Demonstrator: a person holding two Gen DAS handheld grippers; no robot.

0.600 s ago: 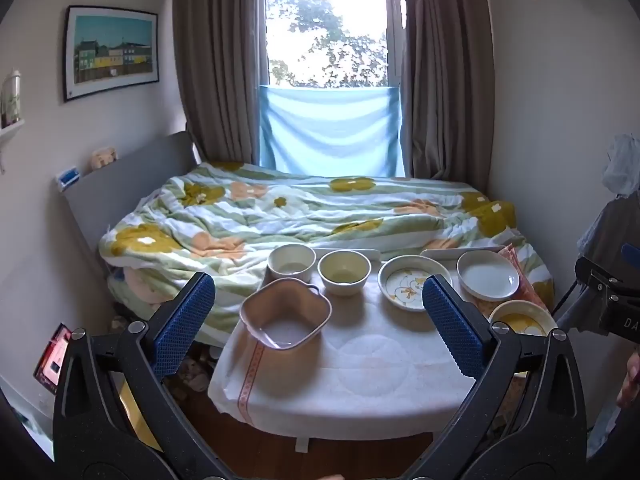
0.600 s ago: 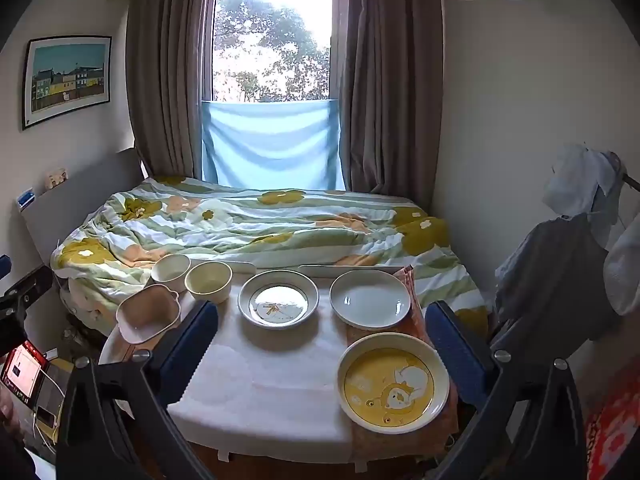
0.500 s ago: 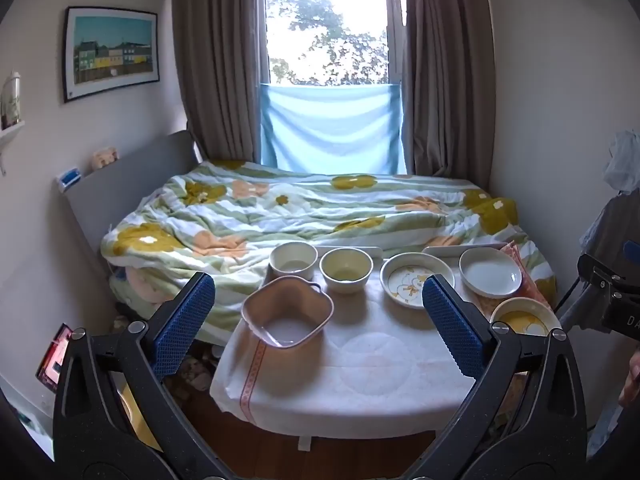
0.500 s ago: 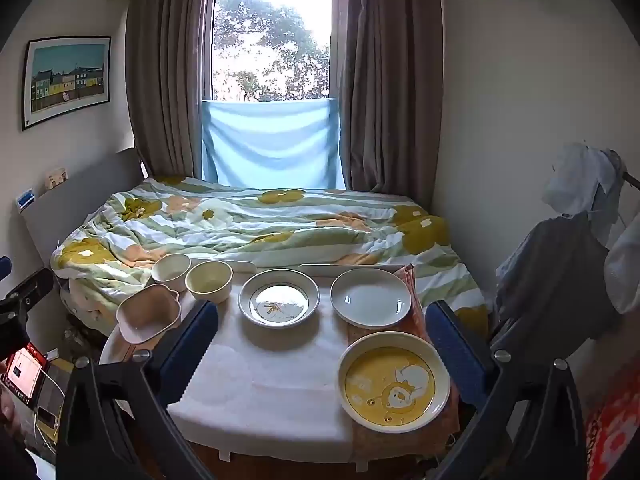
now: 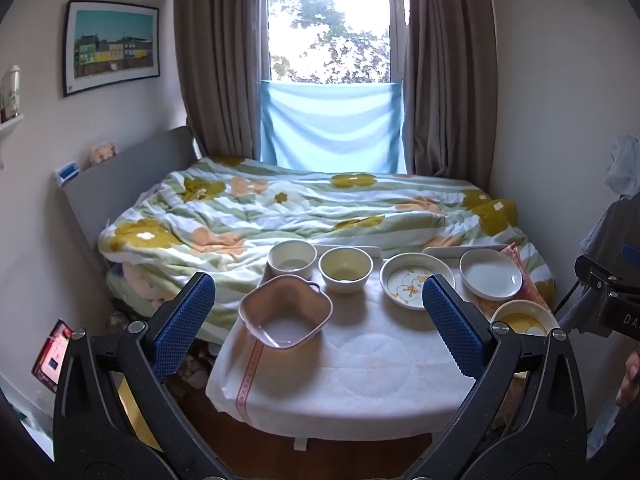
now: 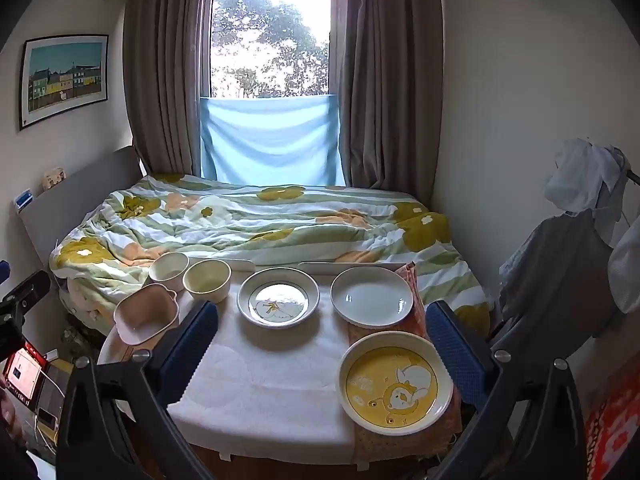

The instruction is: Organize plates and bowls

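Six dishes lie apart on the bench (image 6: pixel 256 392): pink bowl (image 5: pixel 286 312) at the left edge, white bowl (image 5: pixel 292 260), cream bowl (image 5: pixel 346 269), duck plate (image 6: pixel 279 297), white plate (image 6: pixel 372 297), yellow plate (image 6: pixel 396 382) near the right corner. Nothing is stacked yet. Left claw (image 5: pixel 318 322) and right claw (image 6: pixel 322 350) gape wide, empty. Since the earlier frames, the left view has crept slightly closer; no dish has moved.

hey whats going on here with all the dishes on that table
A person holds a gripper in each hand above a small cloth-covered table at the foot of a bed, about to tidy dishes. Nothing is picked up yet: the left gripper and the right gripper are both open and empty. On the table sit a pink bowl, a white bowl, a yellow bowl, a duck plate, a white plate and a yellow plate, all separate, none stacked.
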